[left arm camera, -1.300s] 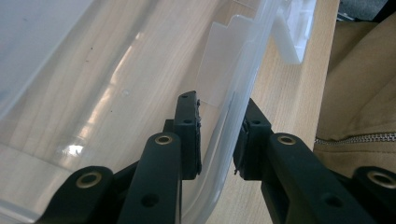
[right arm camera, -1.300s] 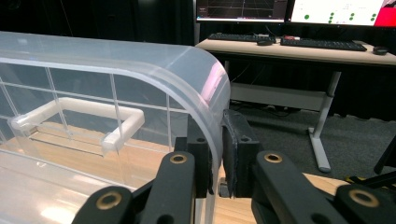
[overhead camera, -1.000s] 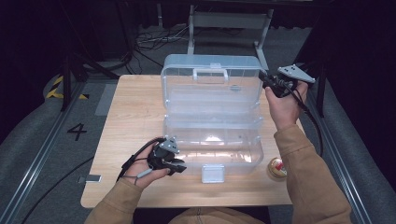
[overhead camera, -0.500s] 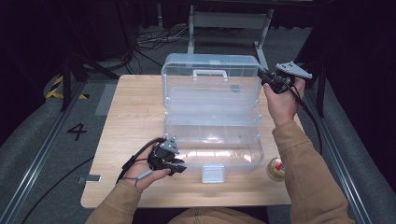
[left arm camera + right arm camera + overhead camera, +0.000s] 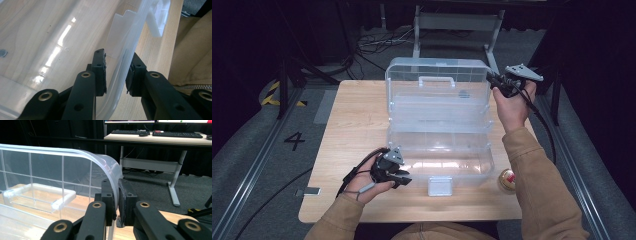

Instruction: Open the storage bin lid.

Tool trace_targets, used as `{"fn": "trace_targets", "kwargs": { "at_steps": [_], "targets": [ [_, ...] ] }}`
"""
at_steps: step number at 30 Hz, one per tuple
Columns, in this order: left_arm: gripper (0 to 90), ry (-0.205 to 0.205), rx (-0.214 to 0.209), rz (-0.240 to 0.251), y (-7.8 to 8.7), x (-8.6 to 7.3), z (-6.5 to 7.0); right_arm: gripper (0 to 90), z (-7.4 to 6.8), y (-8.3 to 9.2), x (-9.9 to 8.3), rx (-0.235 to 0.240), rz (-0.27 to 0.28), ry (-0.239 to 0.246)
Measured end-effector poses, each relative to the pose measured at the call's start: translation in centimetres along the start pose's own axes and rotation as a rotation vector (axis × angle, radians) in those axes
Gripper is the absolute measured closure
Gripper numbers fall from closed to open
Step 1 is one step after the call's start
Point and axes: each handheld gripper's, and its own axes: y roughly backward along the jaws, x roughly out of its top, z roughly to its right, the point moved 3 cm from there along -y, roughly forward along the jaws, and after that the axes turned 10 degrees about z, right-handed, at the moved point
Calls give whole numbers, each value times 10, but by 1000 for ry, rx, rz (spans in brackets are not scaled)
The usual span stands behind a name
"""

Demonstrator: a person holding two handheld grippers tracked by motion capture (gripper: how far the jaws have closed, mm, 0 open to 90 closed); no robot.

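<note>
Right gripper (image 5: 493, 80) is clamped on the top corner of the box lid (image 5: 437, 85), jaws pinched tight on the clear rim, holding the lid upright. Down front, the left gripper (image 5: 401, 176) straddles the front wall of the clear plastic box (image 5: 439, 150) in the middle of the wooden table (image 5: 357, 120); its jaws sit part-spread either side of the wall, and I can't tell if both pads bite. The risk: that slick, thin rim could slide out of the right pinch and the lid drop. A loose left hold lets the base skid towards the small tin (image 5: 507, 180).
</note>
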Motion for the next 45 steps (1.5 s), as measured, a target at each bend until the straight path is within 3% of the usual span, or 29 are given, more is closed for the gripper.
{"fn": "trace_targets", "kwargs": {
  "at_steps": [45],
  "targets": [
    [698,39,22,11,-1,0,2,846,16,-41,-16,36,-49,-18]
  ]
}}
